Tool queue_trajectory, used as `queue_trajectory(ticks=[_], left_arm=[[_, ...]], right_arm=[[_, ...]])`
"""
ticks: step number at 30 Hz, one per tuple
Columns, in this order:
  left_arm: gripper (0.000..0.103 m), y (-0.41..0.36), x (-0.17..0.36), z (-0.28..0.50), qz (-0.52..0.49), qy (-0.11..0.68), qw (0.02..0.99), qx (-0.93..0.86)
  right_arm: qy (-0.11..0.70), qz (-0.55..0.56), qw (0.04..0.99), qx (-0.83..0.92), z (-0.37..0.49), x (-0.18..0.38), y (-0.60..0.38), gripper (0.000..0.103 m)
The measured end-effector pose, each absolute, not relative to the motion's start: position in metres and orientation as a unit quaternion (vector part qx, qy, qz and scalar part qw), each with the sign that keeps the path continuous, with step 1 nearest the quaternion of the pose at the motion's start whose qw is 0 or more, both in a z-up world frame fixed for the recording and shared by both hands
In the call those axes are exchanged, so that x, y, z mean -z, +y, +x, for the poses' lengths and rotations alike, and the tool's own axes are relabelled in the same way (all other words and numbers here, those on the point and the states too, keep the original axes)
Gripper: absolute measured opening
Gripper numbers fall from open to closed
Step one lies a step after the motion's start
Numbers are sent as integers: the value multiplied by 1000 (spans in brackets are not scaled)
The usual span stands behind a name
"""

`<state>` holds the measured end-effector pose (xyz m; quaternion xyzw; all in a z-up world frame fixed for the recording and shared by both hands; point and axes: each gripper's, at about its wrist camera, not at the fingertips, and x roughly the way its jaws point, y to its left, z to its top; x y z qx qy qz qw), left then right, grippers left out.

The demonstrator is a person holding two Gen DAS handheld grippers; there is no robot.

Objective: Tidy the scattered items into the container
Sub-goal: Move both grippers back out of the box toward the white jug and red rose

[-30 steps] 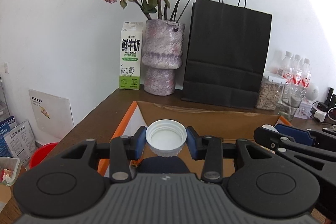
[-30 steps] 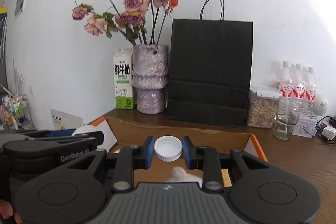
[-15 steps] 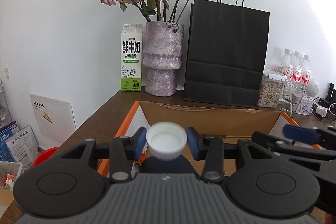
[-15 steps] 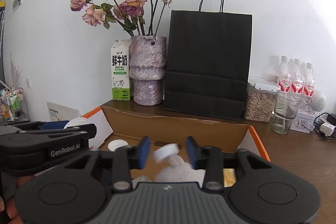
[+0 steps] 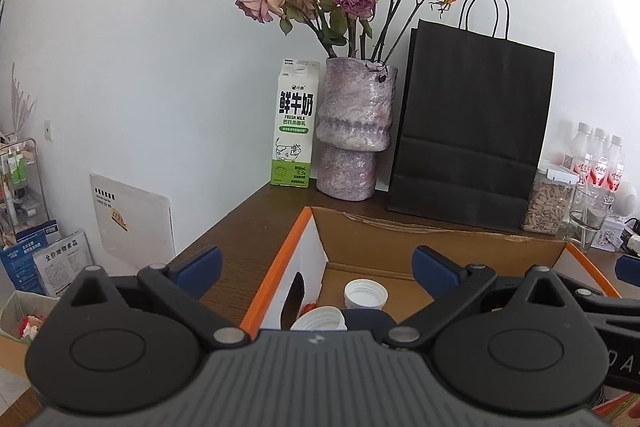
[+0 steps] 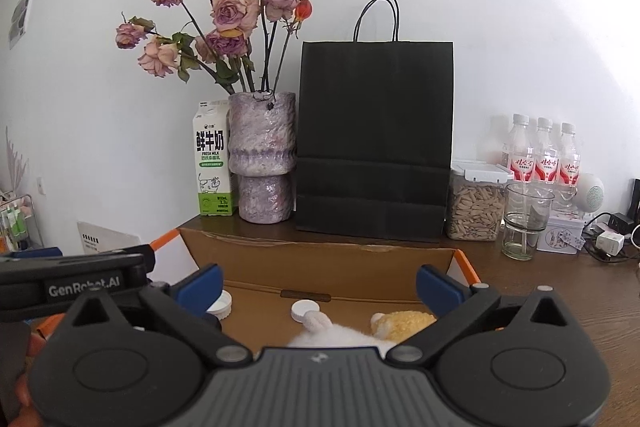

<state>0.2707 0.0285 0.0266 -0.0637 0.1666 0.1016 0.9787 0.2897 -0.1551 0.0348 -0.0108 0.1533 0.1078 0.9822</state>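
We are finishing a drop, both the left gripper (image 5: 316, 267) and the right gripper (image 6: 318, 285) opening wide and empty above the cardboard box (image 5: 440, 241), where the white caps (image 5: 365, 293) are lying, so next we are likely heading out for whatever remains.

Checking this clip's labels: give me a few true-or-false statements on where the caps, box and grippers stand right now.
1. The left gripper grips a white cap. False: its jaws are opening, nothing between them.
2. White caps lie inside the cardboard box. True.
3. The right gripper holds nothing. True; its jaws are opening.
4. The black paper bag lies flat in the box. False: it stands upright behind it.
5. A milk carton stands beside the vase. True.
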Motion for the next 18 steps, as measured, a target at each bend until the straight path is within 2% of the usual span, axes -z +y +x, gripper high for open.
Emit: queue_trajectory(ticks=[18], left_arm=[[103,32,-23,266,-62,166,979,-98]], right_arm=[[148,-17,984,-95,284,-28,-153,103]])
